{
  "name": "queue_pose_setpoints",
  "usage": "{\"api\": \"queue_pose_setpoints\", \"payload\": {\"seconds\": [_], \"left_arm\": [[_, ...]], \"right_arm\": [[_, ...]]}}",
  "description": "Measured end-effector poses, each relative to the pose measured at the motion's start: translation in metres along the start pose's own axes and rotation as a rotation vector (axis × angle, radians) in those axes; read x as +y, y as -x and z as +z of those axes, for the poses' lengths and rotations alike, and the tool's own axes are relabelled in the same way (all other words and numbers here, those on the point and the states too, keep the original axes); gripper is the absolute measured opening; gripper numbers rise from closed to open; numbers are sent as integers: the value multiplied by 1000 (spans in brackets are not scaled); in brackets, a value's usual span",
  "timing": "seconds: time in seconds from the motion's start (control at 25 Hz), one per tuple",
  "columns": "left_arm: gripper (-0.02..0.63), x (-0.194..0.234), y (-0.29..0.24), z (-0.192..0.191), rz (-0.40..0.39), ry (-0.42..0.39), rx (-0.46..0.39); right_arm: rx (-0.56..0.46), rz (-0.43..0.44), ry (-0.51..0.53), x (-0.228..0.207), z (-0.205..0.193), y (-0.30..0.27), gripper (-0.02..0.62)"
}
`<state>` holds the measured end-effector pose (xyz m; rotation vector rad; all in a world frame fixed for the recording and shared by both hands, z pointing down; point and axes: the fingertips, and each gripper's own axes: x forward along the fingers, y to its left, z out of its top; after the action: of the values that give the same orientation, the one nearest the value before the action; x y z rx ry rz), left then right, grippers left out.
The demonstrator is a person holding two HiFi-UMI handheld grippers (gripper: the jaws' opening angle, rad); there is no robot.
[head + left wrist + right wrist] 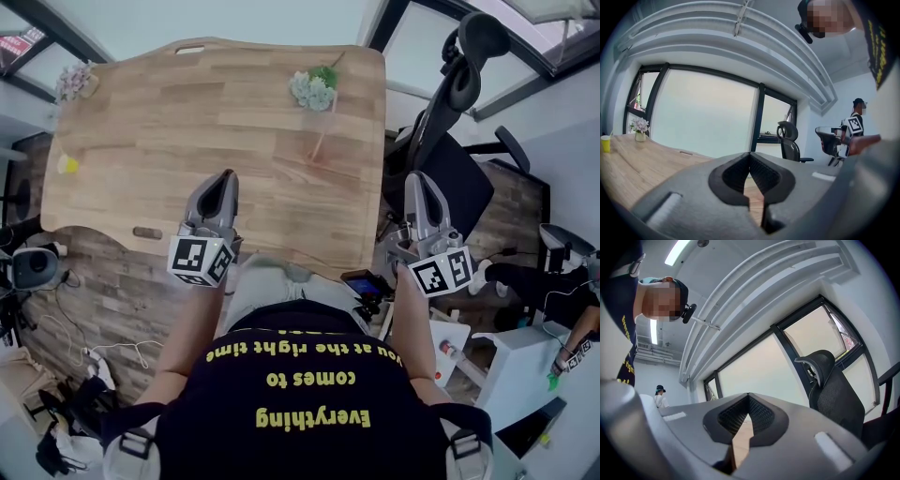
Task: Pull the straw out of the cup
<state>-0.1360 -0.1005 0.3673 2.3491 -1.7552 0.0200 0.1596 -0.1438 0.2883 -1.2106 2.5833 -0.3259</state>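
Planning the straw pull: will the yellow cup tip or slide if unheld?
Probably light: the cup looks small, so it may slide on the smooth table. It stands near the table's edge, so a sideways tug might topple it off.

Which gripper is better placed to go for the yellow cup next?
Left. The cup stands at the table's left edge; the left gripper is over the table, nearer it, and sees it. The right gripper hangs off the right edge by the chair. Both are shut.

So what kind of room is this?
Probably an office: a big wooden desk, a black office chair beside it, and wide windows along the wall.
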Motion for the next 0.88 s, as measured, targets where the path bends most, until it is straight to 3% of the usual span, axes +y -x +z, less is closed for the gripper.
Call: {"api": "queue_pose_setpoints", "payload": {"seconds": [0.44,0.88], "left_arm": [[0,1,2,-4,35,3,4],[0,4,-10,-9,21,7,20]], "right_arm": [[8,34,-18,-2,-5,-7,6],[-16,25,-7,-6,-4,-16,6]]}}
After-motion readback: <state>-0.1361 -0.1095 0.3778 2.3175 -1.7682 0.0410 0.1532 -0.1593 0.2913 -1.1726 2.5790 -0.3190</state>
